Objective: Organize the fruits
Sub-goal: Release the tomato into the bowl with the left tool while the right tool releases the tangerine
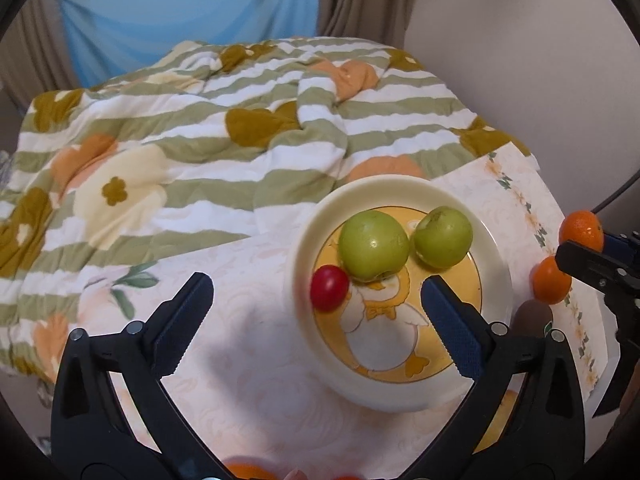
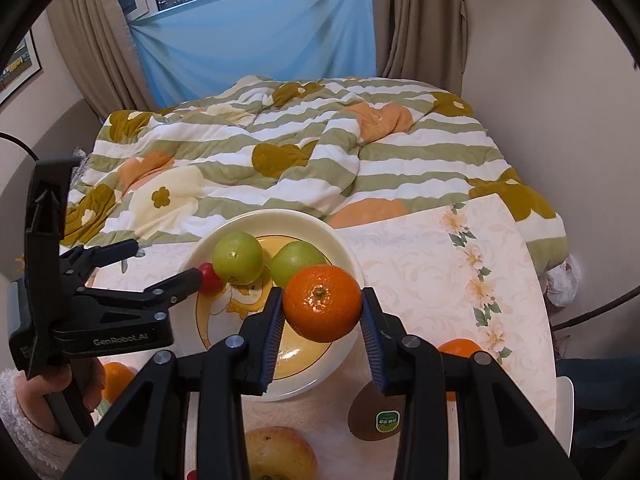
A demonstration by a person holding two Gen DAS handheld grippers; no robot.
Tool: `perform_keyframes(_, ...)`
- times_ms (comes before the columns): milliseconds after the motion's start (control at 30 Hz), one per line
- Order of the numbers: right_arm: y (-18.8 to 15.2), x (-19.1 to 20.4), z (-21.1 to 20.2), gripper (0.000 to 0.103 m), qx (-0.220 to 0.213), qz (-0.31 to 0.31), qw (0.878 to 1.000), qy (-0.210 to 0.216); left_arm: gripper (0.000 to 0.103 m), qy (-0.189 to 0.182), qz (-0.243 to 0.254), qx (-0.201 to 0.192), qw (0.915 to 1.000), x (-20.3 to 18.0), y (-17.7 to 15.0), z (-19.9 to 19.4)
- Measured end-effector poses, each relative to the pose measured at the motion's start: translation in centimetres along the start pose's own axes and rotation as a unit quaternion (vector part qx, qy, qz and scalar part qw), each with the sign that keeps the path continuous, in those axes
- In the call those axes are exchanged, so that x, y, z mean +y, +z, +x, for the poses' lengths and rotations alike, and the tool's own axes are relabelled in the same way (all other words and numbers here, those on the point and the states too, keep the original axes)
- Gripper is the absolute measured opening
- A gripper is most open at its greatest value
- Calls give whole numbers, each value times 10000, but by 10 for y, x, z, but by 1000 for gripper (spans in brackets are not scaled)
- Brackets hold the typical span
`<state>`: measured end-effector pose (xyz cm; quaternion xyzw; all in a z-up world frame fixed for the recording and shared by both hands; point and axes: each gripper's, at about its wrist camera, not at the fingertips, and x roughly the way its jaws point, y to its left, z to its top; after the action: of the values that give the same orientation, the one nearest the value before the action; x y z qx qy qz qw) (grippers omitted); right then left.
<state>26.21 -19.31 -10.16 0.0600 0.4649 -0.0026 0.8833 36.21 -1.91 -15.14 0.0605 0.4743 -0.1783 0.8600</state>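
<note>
A cream bowl [image 1: 304,240] [image 2: 340,248] with a duck picture holds two green apples [image 1: 373,245] [image 1: 442,237] [image 2: 237,257] [image 2: 296,266] and a red cherry tomato [image 1: 329,288] [image 2: 209,277]. My right gripper [image 2: 322,306] is shut on a tangerine [image 2: 322,303] and holds it above the bowl's near right side; that tangerine also shows in the left wrist view [image 1: 581,229]. My left gripper [image 1: 316,290] is open and empty over the bowl's left edge; it also shows in the right wrist view [image 2: 168,268].
On the floral tablecloth [image 2: 440,264] lie more tangerines [image 1: 550,281] [image 2: 460,349] [image 2: 116,378], a kiwi with a sticker [image 2: 374,416] and a yellowish apple [image 2: 280,454]. A striped quilt [image 1: 180,120] covers the bed behind the table.
</note>
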Motion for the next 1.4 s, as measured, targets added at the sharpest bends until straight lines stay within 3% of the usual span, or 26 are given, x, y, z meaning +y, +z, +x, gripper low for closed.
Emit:
perform_keyframes(667,3,40,48,35,323,-1285,9864,978,103,776,-973,-90,9922,41,-39,-67)
perform_keyframes(1133,-2,53,78,35,500,-1572,9804,1076,103,986,-1407,48,9851,56,-71,-75)
perform_keyframes(1233,-1,53,77,51,446,-1594,9803,1075,103,963,-1464,83,9845,56,-75,-75)
perform_keyframes(1300,-2,53,78,56,403,-1612,9804,1059,103,954,-1492,60,9842,56,-78,-77)
perform_keyframes(1400,-2,50,74,78,290,-1549,9817,1065,103,977,-1510,71,9837,55,-79,-79)
